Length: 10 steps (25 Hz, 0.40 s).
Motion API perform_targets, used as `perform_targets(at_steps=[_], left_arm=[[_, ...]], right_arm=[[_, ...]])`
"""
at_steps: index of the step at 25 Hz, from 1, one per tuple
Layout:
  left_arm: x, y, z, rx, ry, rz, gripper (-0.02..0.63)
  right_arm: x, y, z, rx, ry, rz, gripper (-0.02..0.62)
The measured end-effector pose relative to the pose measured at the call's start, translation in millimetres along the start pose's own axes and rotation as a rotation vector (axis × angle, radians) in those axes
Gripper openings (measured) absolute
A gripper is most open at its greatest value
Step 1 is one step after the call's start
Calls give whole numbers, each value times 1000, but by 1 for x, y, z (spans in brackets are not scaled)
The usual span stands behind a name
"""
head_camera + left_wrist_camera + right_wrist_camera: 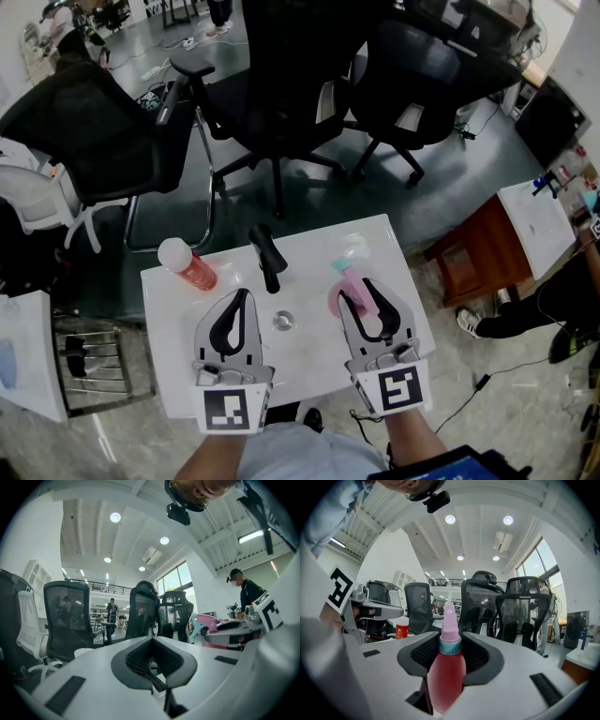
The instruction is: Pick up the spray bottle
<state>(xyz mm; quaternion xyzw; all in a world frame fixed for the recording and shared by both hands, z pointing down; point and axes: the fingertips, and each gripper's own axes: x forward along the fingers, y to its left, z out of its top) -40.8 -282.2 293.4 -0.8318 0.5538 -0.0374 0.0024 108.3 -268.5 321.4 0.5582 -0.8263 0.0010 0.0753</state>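
Note:
A pink spray bottle (447, 667) with a teal collar and pale pink top stands upright between the pads of my right gripper (451, 654), which is shut on its body. In the head view the spray bottle (349, 279) sits in the right gripper (358, 292) over the right side of the white table (169, 375); I cannot tell whether its base touches the top. My left gripper (246, 296) hovers over the table's left half, jaws together and nothing between them. The left gripper view shows its pads (140, 658) meeting, with the spray bottle (212, 622) off to the right.
A red bottle (187, 265) with a white cap lies at the table's back left. A black faucet (267, 255) and a drain (283, 321) sit mid-table. Black office chairs (281, 84) stand behind, a wooden cabinet (473, 248) to the right, a wire rack (89, 361) to the left.

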Motion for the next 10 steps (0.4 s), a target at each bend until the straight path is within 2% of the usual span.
perform_targets(at_steps=[4, 10], left_arm=[[1, 0, 0, -4, 4, 2, 15], [2, 1, 1, -3, 9, 2, 15]], right_arm=[[2, -4, 7, -9, -33, -15, 160], [3, -3, 4, -3, -8, -5, 160]])
